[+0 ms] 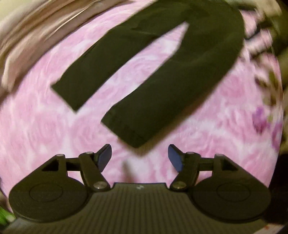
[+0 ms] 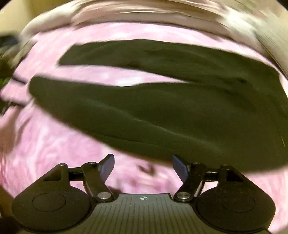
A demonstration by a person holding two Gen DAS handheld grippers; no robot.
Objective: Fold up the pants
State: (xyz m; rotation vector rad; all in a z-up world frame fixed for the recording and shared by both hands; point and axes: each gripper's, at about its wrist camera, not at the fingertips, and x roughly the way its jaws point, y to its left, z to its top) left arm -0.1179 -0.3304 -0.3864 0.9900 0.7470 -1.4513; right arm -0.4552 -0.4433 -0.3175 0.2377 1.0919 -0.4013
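Pants (image 1: 180, 75), dark olive, lie spread flat on a pink rose-patterned sheet (image 1: 45, 135), both legs splayed apart with pink showing between them. From the left side the two hems point toward the gripper, the nearer leg's hem ending just above the gap between its pads. The left gripper (image 1: 140, 158) hangs over the sheet with its blue-padded jaws apart and nothing between them. The right gripper (image 2: 143, 167) likewise stands wide, empty, hovering at the edge of the nearer leg; its right pad overlaps the dark cloth in the view, though I cannot tell whether it touches. Beyond the pants a pale rumpled blanket (image 2: 126, 14) runs along the sheet's far edge. Everything is smeared with motion blur.
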